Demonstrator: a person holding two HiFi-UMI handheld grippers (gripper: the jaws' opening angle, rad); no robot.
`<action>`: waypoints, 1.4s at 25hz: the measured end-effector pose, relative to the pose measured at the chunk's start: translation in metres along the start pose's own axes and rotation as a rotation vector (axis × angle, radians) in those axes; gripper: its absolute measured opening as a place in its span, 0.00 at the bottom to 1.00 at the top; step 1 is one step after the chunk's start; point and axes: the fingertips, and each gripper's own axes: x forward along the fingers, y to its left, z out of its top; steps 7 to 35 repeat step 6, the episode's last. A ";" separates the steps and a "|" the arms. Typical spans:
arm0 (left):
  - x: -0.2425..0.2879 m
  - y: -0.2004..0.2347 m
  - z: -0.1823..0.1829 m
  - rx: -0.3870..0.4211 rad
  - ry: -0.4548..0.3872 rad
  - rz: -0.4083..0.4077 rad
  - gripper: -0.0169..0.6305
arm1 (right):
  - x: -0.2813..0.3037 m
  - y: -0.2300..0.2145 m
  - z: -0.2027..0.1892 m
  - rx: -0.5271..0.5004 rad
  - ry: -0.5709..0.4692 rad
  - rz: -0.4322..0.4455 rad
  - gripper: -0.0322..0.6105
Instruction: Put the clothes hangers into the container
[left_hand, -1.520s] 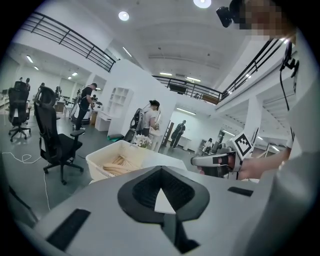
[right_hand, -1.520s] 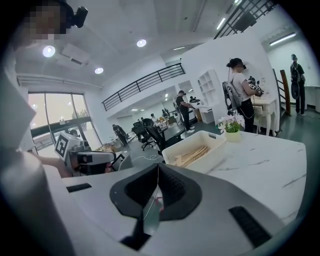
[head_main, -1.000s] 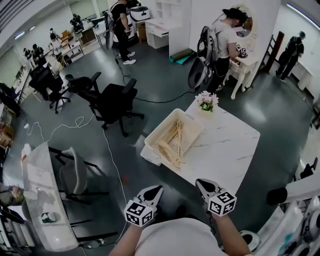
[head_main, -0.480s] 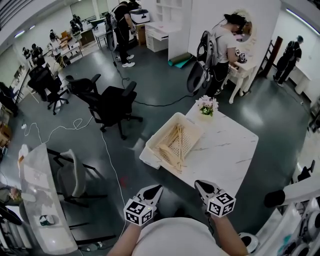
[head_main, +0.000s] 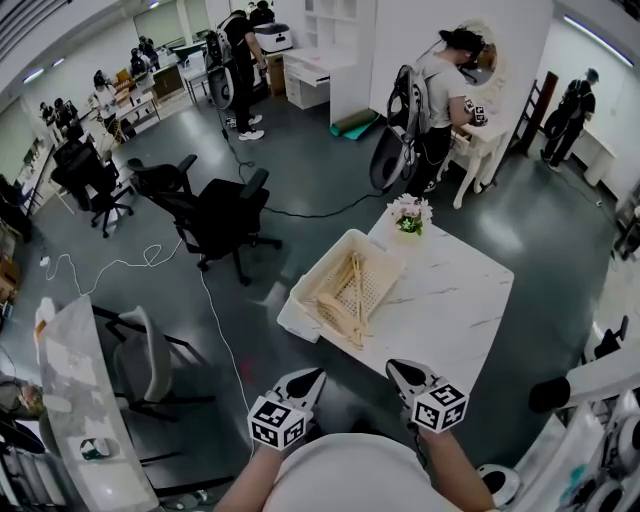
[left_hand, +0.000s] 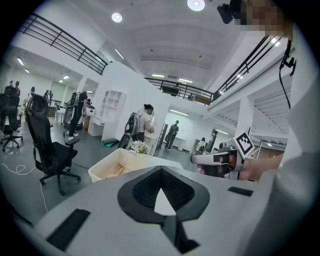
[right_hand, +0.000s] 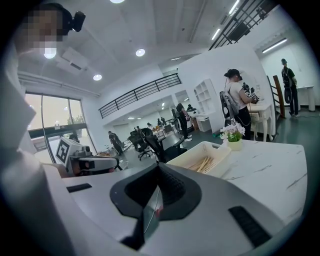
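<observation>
No text can be read anywhere (the square markers (head_main: 277, 424) carry patterns only).

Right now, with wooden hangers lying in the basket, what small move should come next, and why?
Probably none: lower both and stop. The hangers seem all in the basket, the table shows only a flower pot besides, and the left hand-held gripper and right hand-held gripper are shut, empty, short of the table.
</observation>
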 end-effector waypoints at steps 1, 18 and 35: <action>0.001 0.001 -0.001 -0.002 -0.001 0.002 0.04 | 0.000 0.000 0.000 0.000 -0.001 0.000 0.08; 0.004 -0.004 -0.004 -0.008 -0.006 0.005 0.04 | -0.005 -0.005 -0.003 0.008 -0.007 -0.001 0.08; 0.004 -0.004 -0.004 -0.008 -0.006 0.005 0.04 | -0.005 -0.005 -0.003 0.008 -0.007 -0.001 0.08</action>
